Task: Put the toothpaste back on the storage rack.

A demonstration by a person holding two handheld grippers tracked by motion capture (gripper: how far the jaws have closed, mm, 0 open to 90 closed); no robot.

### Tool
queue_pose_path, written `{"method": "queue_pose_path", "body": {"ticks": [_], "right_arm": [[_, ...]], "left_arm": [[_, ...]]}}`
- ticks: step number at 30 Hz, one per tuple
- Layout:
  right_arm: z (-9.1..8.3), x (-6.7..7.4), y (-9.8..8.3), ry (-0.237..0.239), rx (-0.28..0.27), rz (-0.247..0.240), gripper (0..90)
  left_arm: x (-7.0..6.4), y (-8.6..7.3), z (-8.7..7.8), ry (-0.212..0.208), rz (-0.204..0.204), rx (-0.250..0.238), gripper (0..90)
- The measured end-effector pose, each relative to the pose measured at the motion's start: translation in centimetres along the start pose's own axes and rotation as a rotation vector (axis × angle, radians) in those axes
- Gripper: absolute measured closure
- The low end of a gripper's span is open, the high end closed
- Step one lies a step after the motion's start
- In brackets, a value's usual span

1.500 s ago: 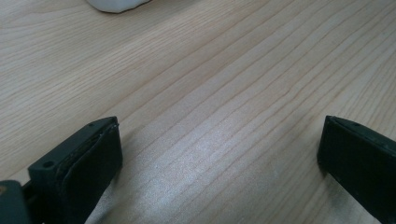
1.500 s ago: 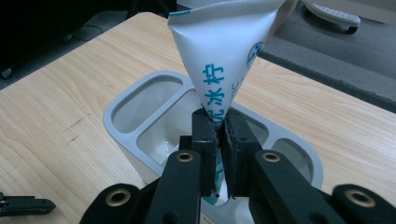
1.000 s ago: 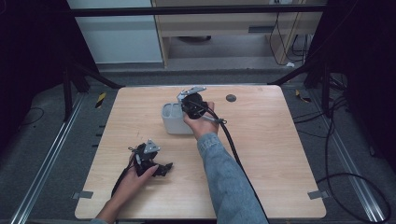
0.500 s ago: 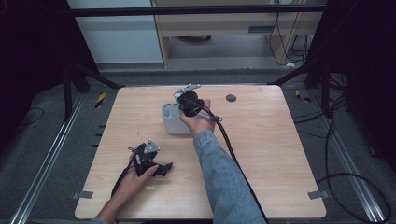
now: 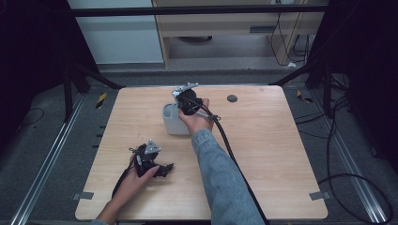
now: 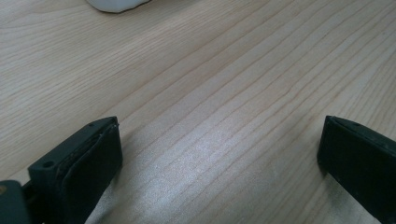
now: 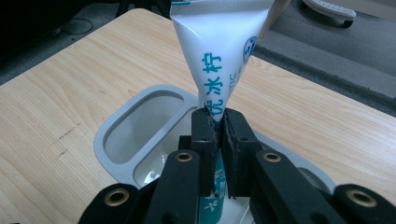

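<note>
Shifted slightly over the pale grey two-compartment plastic holder point(image 7: 122, 122), right gripper point(image 7: 218, 122) clamped on white soft toothpaste tube point(image 7: 219, 42), crimped end up for lowering inside; left gripper point(image 6: 219, 154) spread apart, parked on wooden table point(image 6: 224, 74).

Lighting: tabletop point(image 5: 263, 154) evenly lit from overhead, surroundings falling to near-black at both sides; soft sheen on the wood grain and short shadows beneath the black jaws in the left gripper view; high view slightly soft, close views sharp.
</note>
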State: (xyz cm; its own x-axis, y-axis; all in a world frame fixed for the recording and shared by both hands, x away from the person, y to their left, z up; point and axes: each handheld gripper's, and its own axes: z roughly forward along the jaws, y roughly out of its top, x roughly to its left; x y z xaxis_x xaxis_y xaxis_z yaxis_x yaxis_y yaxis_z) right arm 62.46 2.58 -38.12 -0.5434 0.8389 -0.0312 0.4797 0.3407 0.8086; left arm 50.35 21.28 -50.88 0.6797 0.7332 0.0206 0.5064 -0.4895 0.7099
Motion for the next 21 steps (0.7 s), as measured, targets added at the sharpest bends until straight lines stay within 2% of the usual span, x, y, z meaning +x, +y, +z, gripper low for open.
{"method": "queue_pose_path", "body": {"ticks": [9, 21], "right_arm": [[0.28, 0.71, 0.10, 0.011, -0.006, -0.018, 84.1], [-0.21, 0.78, -0.01, 0.029, -0.011, -0.030, 85.4]], "left_arm": [[0.00, 0.00, 0.00, 0.000, 0.000, 0.000, 0.0], [-0.01, 0.00, 0.00, 0.001, 0.000, 0.000, 0.0]]}}
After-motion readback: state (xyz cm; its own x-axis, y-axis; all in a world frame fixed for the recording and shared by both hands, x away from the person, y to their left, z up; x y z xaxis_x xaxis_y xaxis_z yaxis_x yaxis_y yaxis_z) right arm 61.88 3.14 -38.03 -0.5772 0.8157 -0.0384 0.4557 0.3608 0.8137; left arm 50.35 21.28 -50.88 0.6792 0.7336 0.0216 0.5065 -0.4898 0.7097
